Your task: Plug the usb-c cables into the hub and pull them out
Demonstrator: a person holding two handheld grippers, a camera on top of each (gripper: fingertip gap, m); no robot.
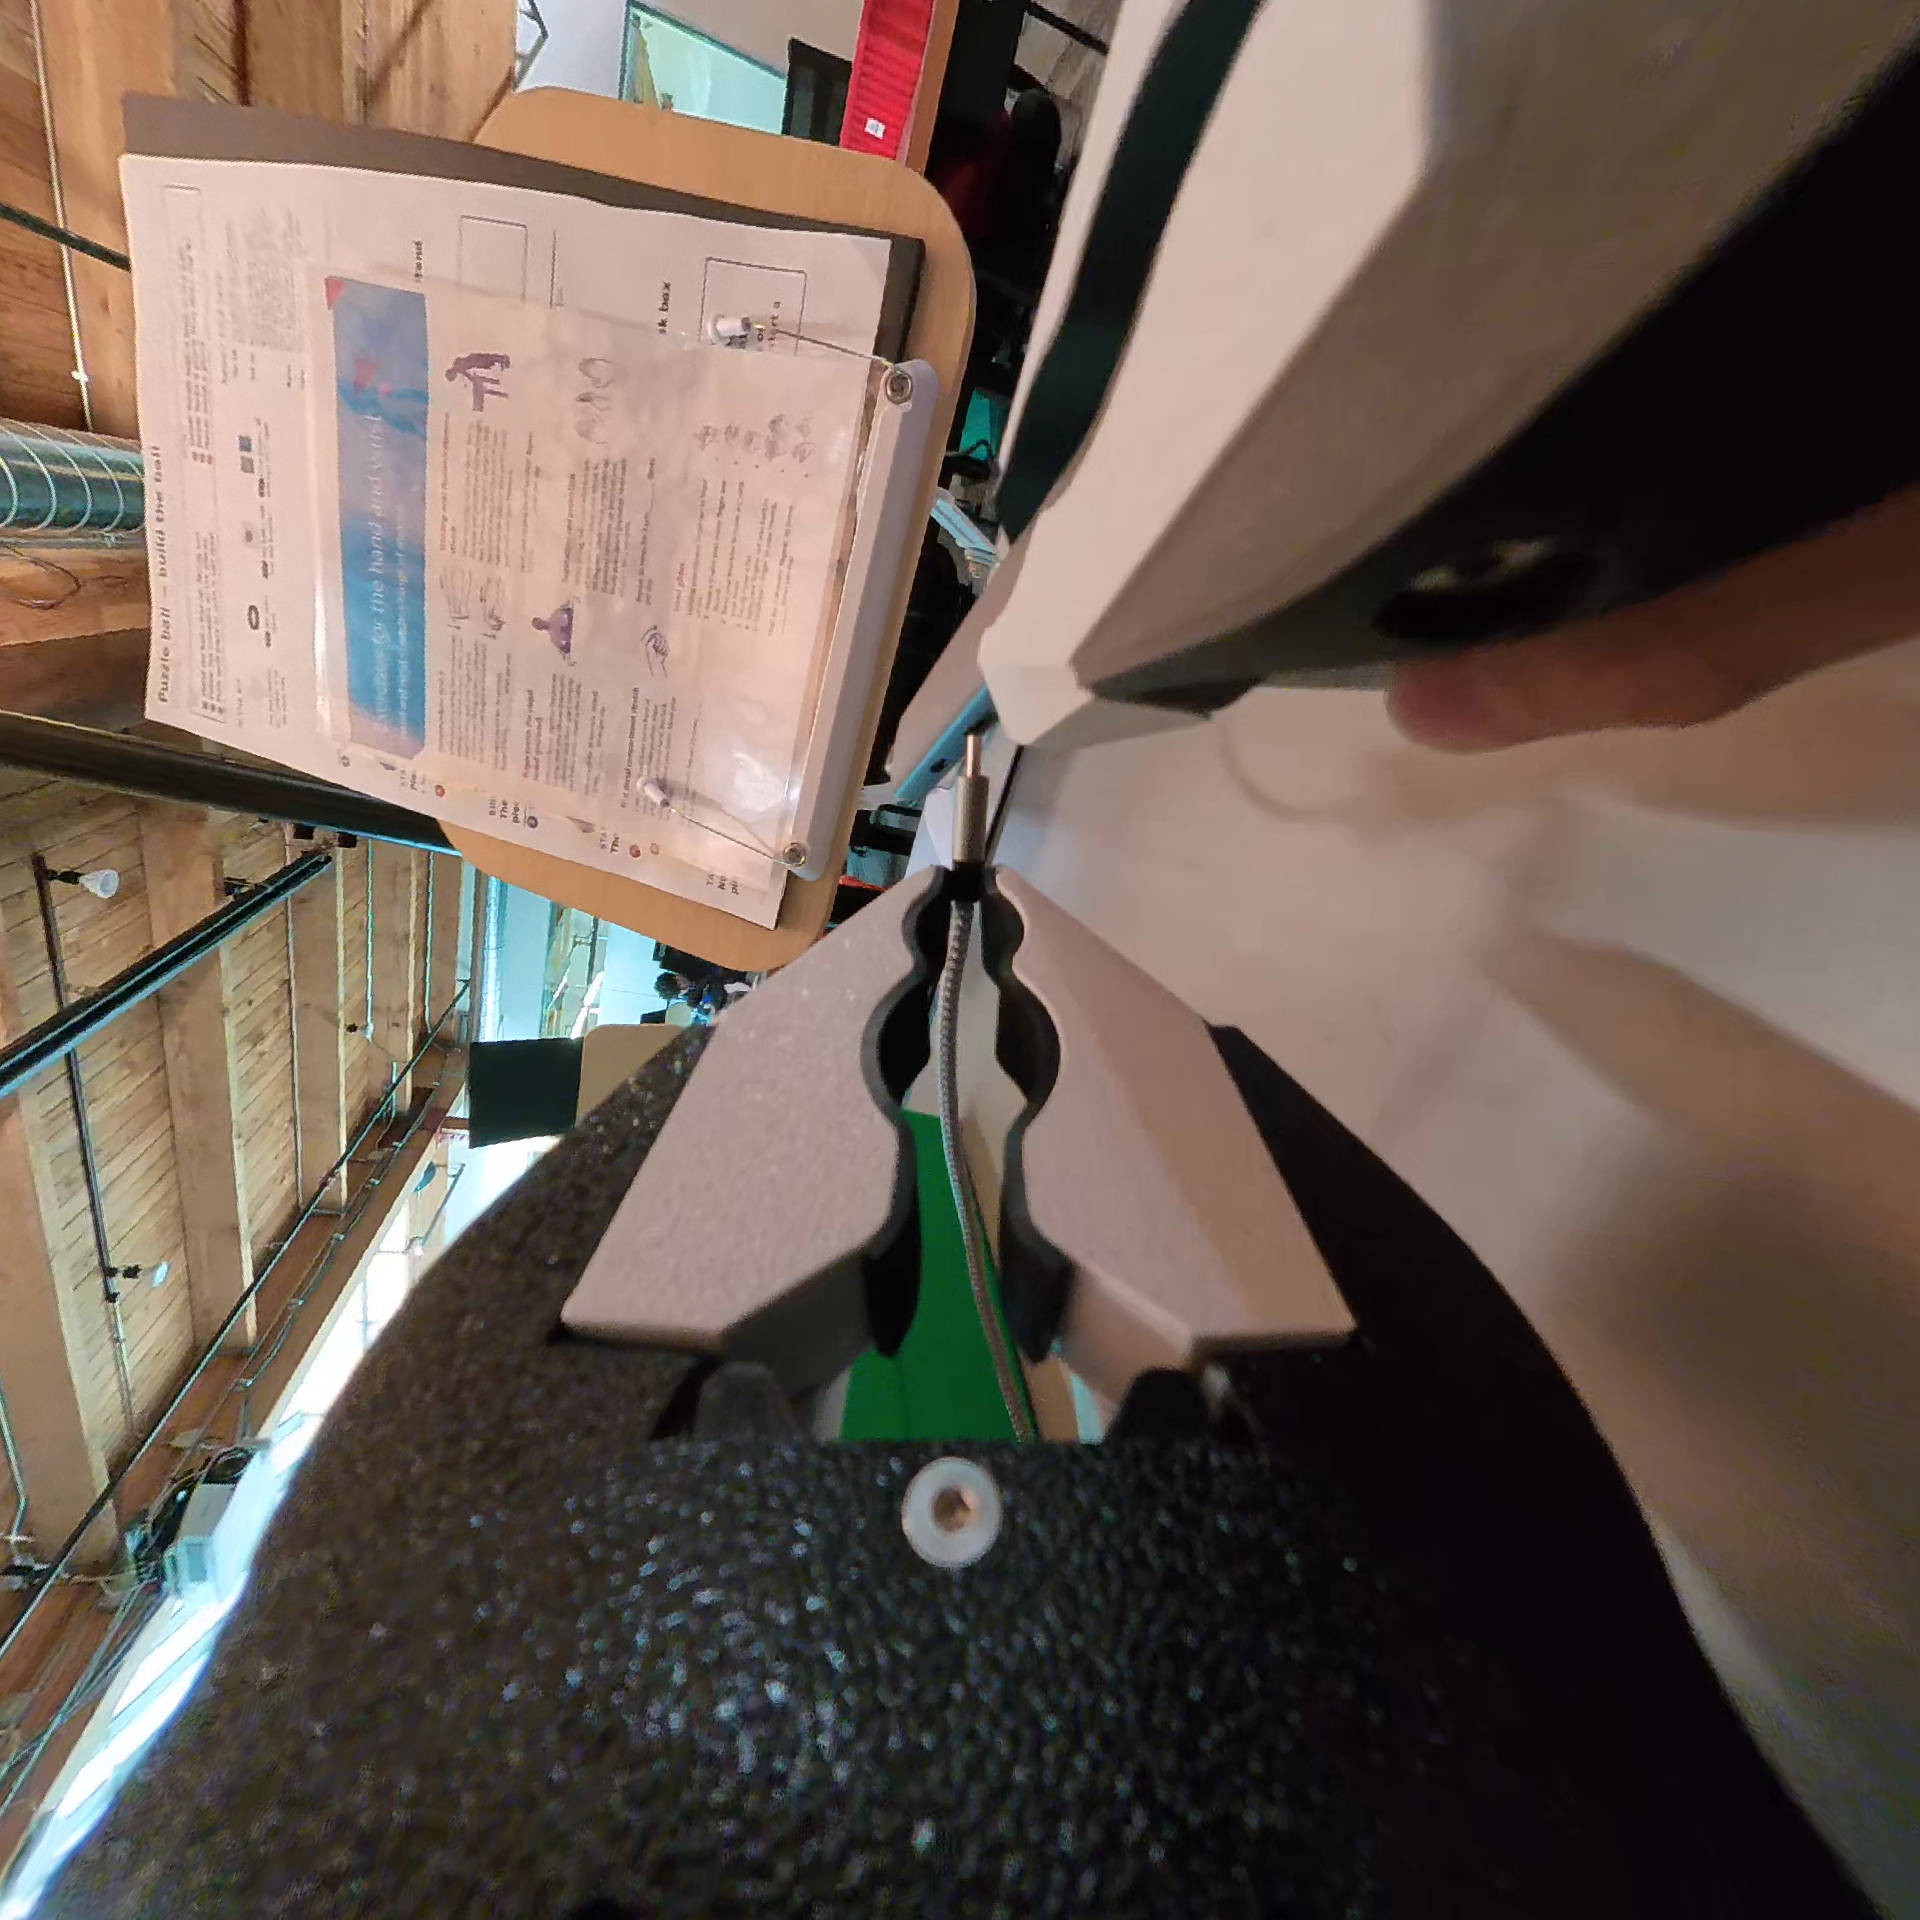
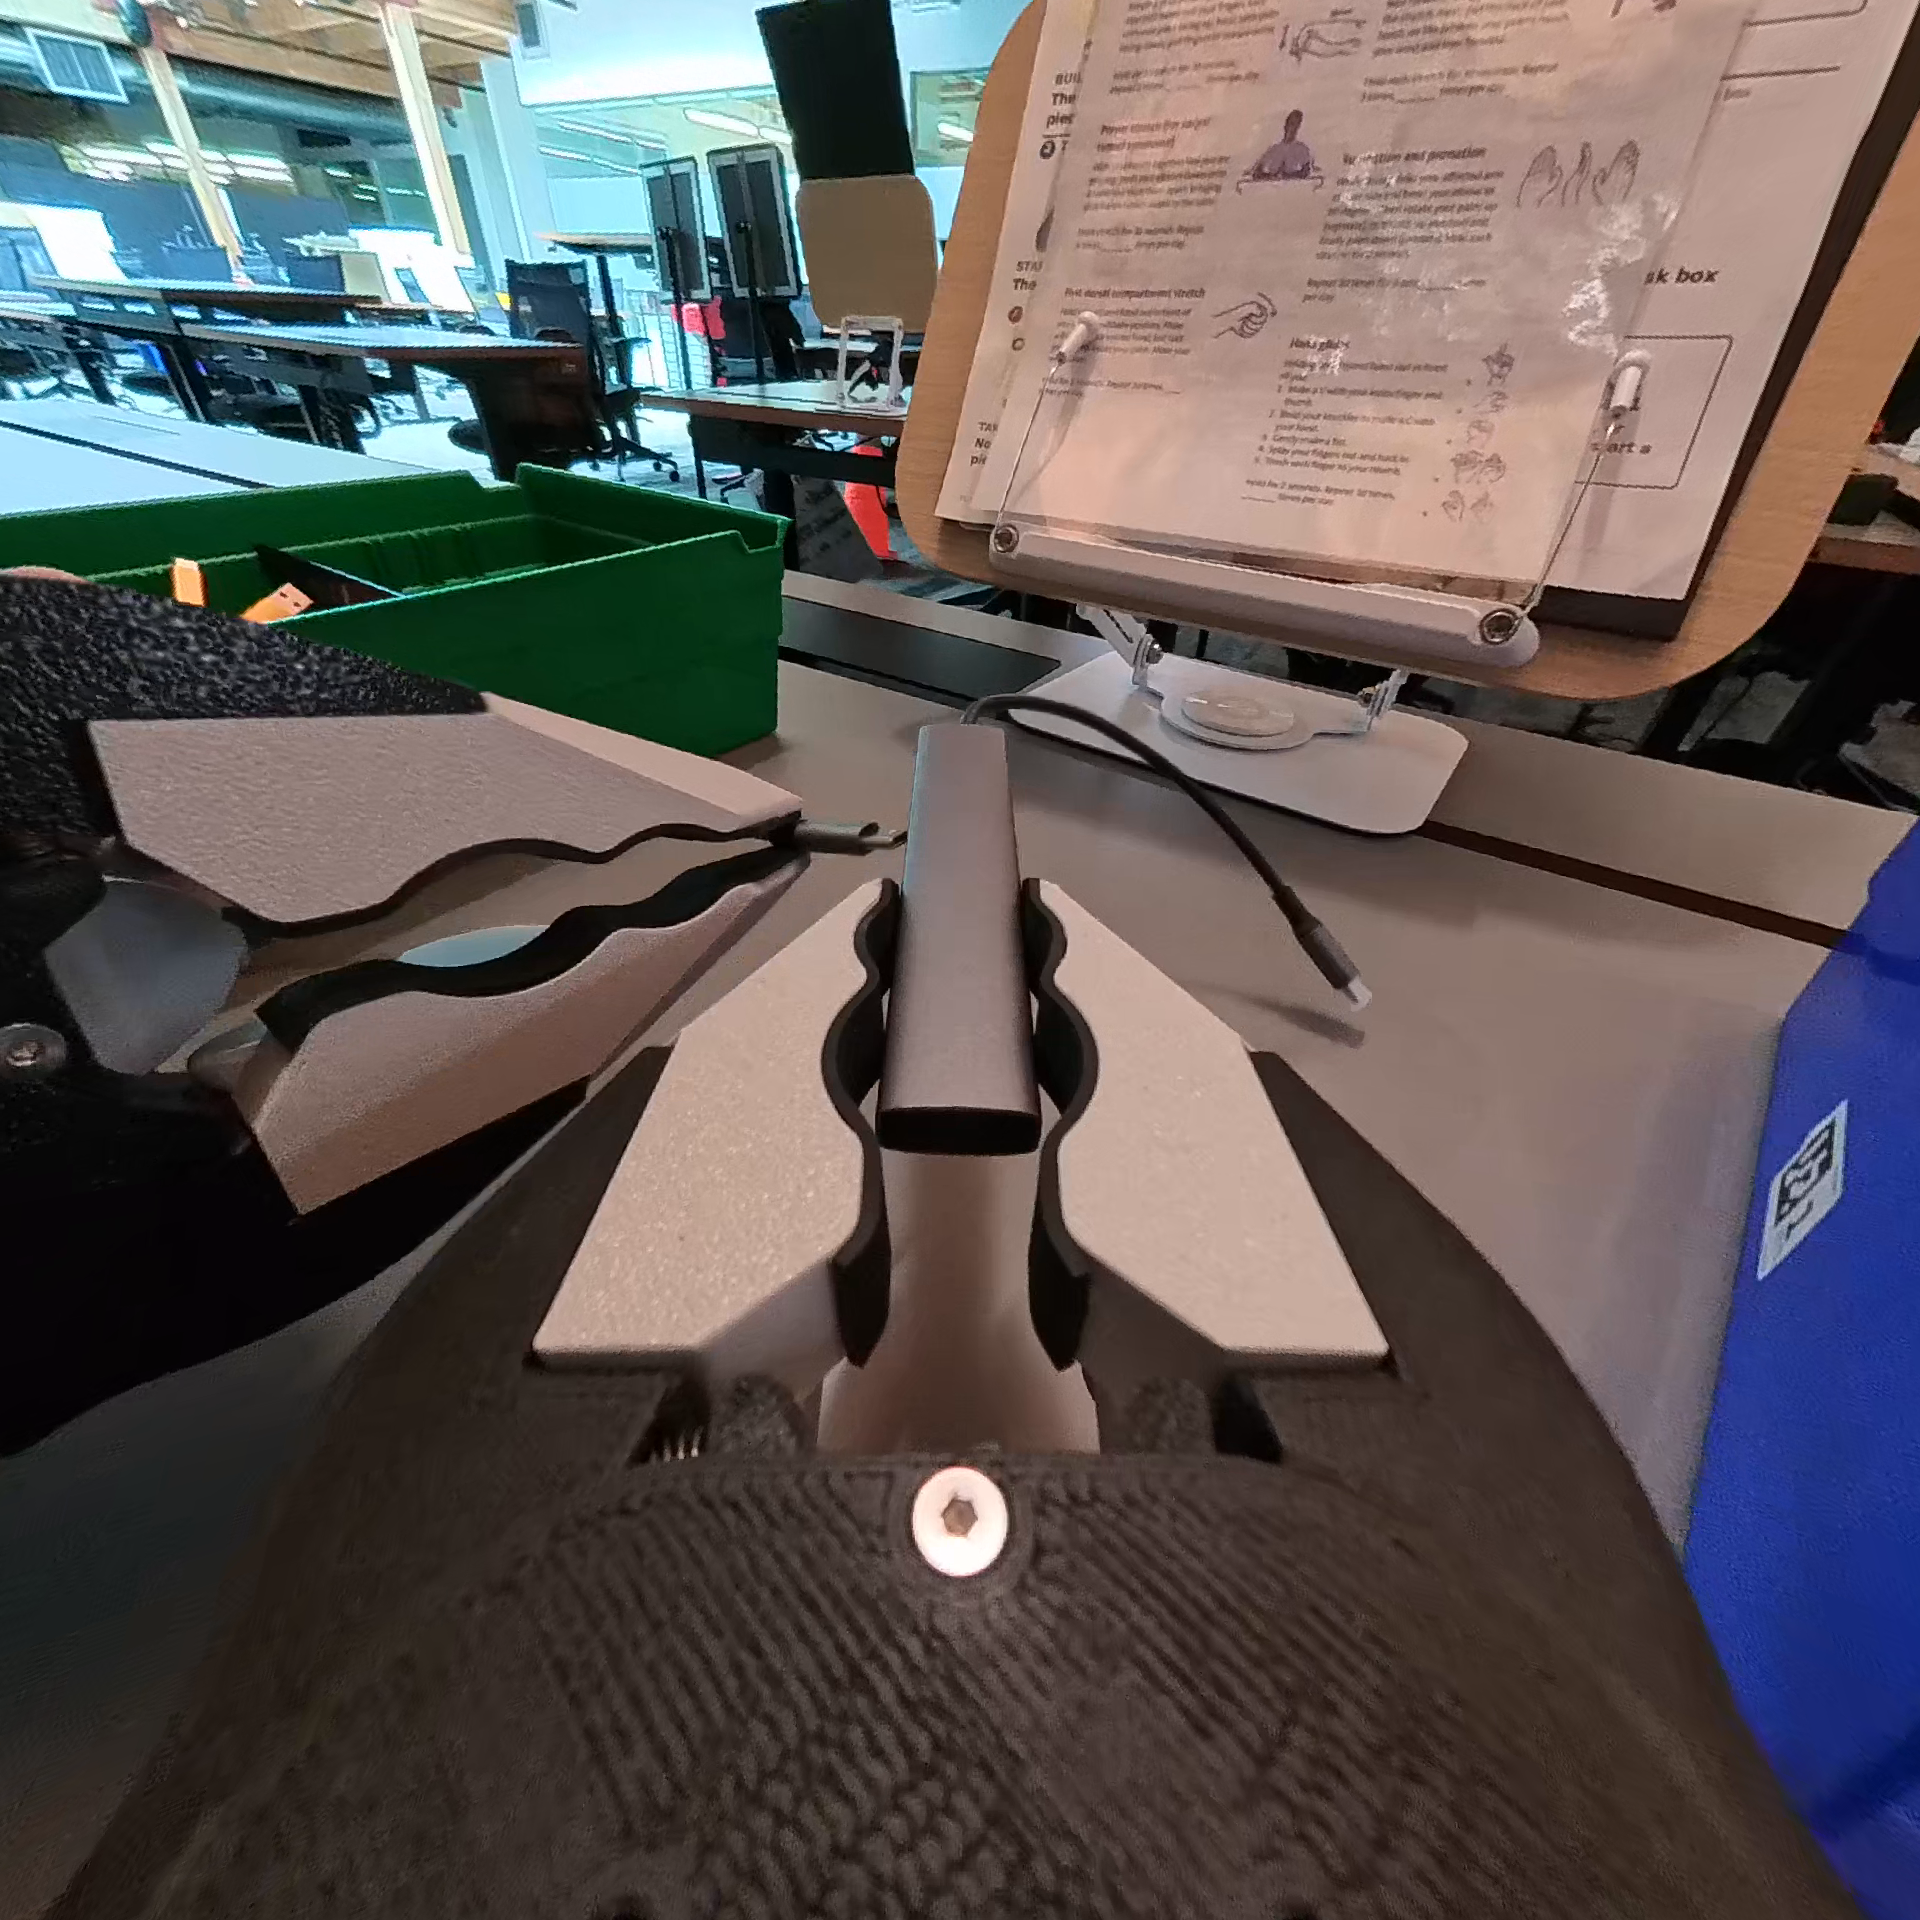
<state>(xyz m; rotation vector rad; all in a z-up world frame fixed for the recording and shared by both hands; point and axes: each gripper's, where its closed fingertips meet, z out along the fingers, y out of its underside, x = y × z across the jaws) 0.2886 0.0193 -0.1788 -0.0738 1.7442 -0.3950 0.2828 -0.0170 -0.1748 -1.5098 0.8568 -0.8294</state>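
My right gripper [image 2: 961,894] is shut on a slim grey hub [image 2: 958,935] and holds it lengthwise just above the table. The hub's own black cable [image 2: 1236,831] curls off to the right and ends in a loose plug. My left gripper [image 1: 968,878] is shut on a braided grey usb-c cable [image 1: 956,1049]; its metal plug [image 1: 971,800] sticks out past the fingertips. In the right wrist view the left gripper [image 2: 779,831] comes in from the left, turned sideways, with the plug [image 2: 847,833] at the hub's left side, touching or nearly so.
A green bin [image 2: 582,603] with orange-tipped cables stands at the back left. A wooden document stand [image 2: 1351,416] with paper sheets stands behind the hub on a white base [image 2: 1299,758]. A blue box [image 2: 1829,1351] sits close on the right. A person's fingers [image 1: 1621,686] show beside the right gripper. My hands' fingertips stand some 4 cm from each other.
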